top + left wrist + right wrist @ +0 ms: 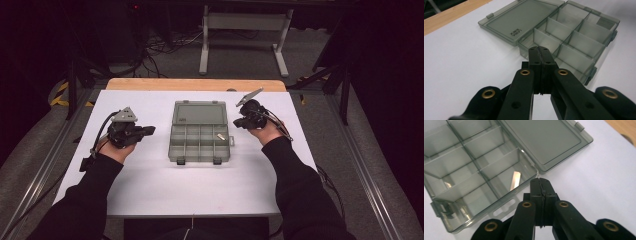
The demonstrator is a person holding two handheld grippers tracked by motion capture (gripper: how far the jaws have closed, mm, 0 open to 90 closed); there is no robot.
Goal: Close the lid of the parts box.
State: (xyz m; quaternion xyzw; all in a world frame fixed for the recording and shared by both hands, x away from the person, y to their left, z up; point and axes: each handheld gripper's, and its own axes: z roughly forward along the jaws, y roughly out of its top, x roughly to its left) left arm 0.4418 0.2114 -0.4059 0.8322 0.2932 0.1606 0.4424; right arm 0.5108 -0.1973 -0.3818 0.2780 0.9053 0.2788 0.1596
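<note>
While the left gripper (pixel 148 131) is held above the white table (pixel 150 185) at the left side of the box (pixel 200 145), its two black jaws are pressed together and nothing is between them. In the left gripper view the closed tips (pixel 540 53) point toward the near corner of the box, but they are apart from it. The right gripper (pixel 237 123) is at the other side of the box, near its right edge, and its jaws are also pressed flat against each other, with nothing pinched. In the right gripper view the tips (pixel 541 185) are just beside the rim of the box, over the white surface; whether they touch the rim cannot be told.

The box is of grey, see-through plastic and it lies in the middle of the table, between the two hands. It is open: the lid (pixel 198 113) is folded back flat on the table, on the far side. The lower part is divided by thin walls into several compartments. In one compartment near the right gripper lies a small pale flat piece (pixel 515 180). Two latches (pixel 181 161) are on the near edge of the box. Behind the white surface a strip of wood (pixel 195 84) is seen.
</note>
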